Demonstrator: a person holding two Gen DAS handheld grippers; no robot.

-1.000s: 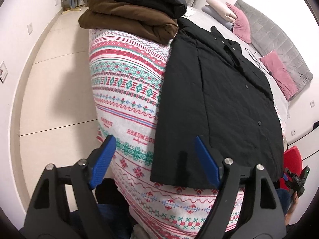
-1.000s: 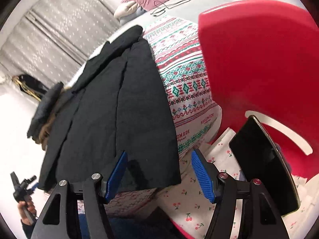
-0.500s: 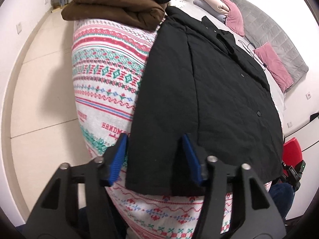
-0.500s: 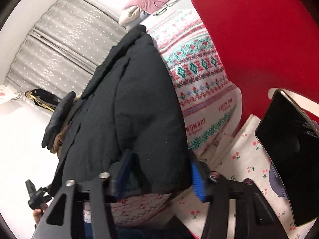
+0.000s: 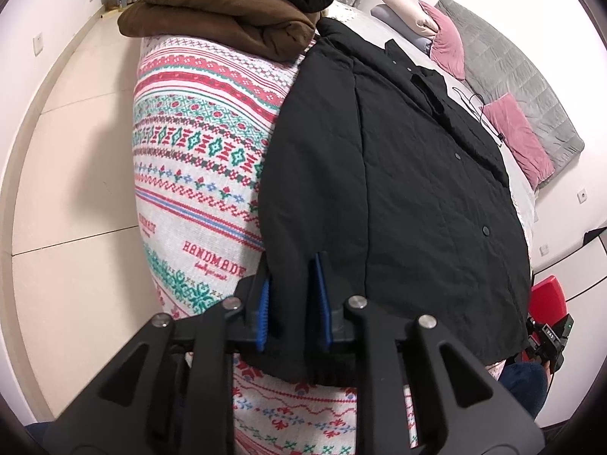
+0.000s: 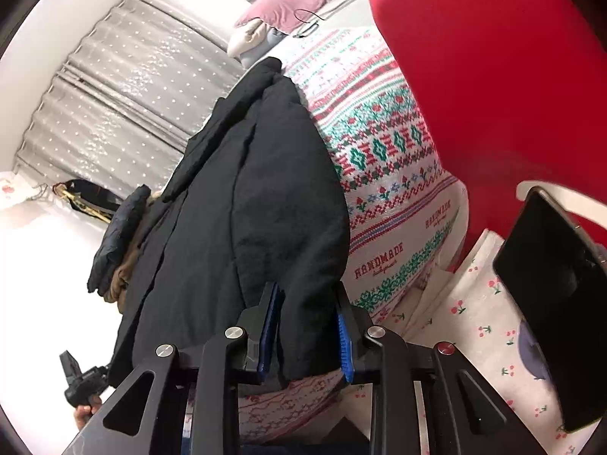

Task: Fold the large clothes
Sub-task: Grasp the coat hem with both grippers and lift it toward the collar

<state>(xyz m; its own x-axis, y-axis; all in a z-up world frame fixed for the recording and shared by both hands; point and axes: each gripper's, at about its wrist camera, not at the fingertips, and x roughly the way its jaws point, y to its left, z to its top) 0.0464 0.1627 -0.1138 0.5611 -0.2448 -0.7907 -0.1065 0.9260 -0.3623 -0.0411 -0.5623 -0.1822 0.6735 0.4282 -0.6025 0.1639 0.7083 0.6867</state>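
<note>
A black quilted jacket [image 5: 409, 189] lies flat, buttoned, on a bed with a patterned red, green and white blanket [image 5: 197, 159]. My left gripper [image 5: 292, 303] is shut on the jacket's near left hem corner. In the right wrist view the same jacket [image 6: 242, 204] runs away from me, and my right gripper [image 6: 307, 326] is closed on its near right hem corner, with cloth bunched between the blue pads [image 6: 343, 337]. The other gripper shows small at the edge of each view.
A stack of folded brown and black clothes [image 5: 235, 11] sits at the far left of the bed. Pink and grey pillows [image 5: 512, 132] and a cable lie at the head. A red chair [image 6: 493, 57] with a black phone [image 6: 550, 284] stands to the right.
Both grippers moved forward from open over the hem and closed on the jacket's two near corners.
</note>
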